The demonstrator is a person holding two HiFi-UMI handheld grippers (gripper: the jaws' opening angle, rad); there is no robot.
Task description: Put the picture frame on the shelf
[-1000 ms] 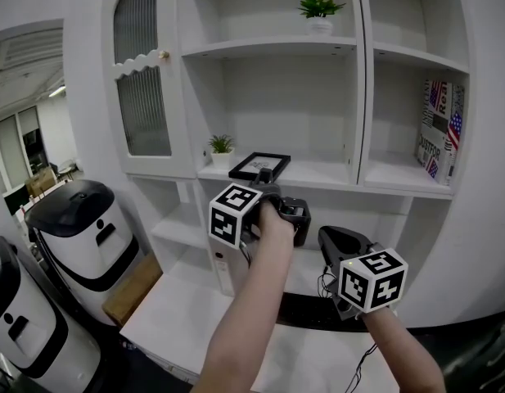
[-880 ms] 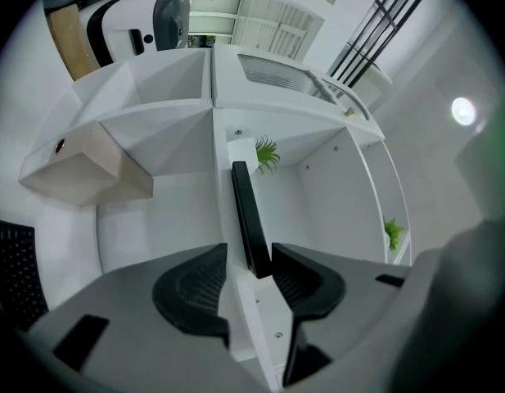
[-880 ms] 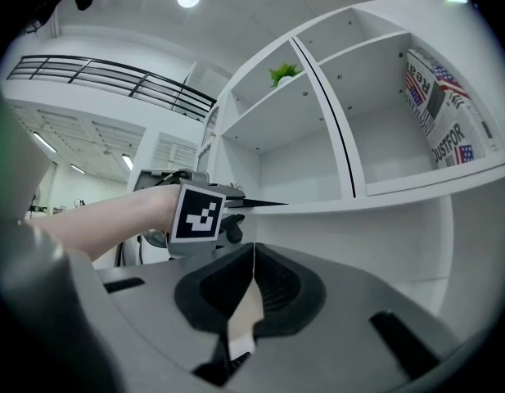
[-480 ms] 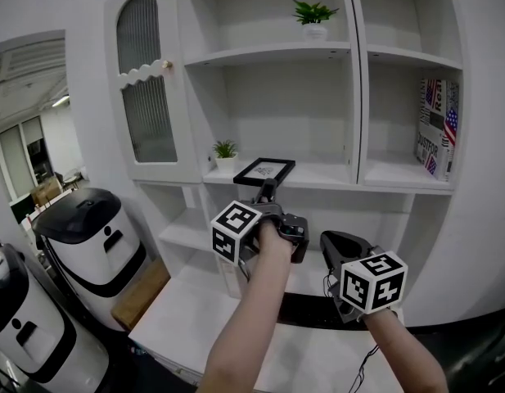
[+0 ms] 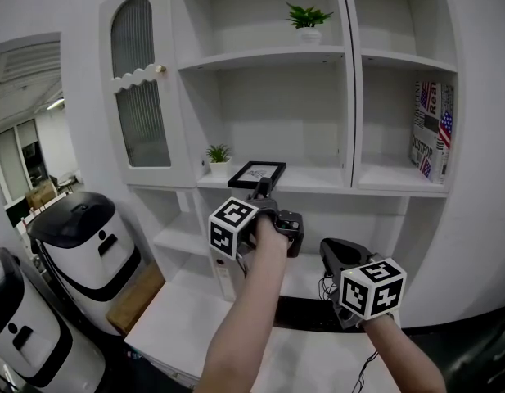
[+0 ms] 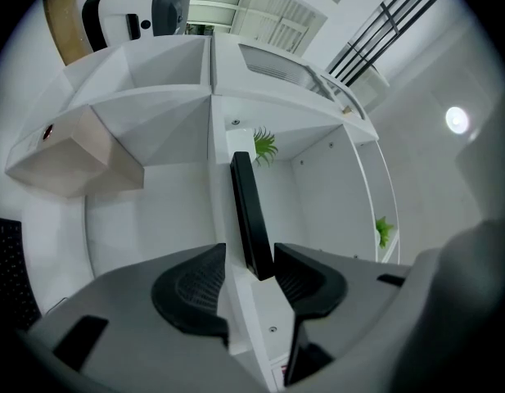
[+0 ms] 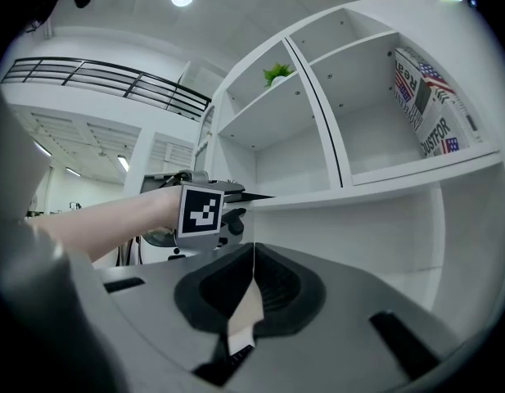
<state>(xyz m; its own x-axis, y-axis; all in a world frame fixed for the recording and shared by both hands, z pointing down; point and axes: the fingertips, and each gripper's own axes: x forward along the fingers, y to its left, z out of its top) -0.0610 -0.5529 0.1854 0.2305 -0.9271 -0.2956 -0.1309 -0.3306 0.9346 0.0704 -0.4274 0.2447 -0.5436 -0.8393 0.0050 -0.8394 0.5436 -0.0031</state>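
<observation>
Left tongs (image 5: 262, 187), just opened around the picture frame (image 5: 256, 172), forearm (image 5: 250, 318) outstretched.

the picture frame (image 5: 256, 173) lies on the shelf (image 5: 317, 178) just right of a small plant (image 5: 218, 157), books (image 5: 430, 129) further right.

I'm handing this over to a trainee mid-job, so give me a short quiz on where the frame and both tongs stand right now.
1. True or false: the left tongs are clamped on the picture frame.
2. In the head view, what stands left of the frame on its shelf? A clock; B potted plant; C mug.
3. What do the right tongs hold?
Key: 1 false: the jaws have just been opening, and the frame's edge lies between them, unpressed. 2 B. 3 nothing; they are shut and empty.
</observation>
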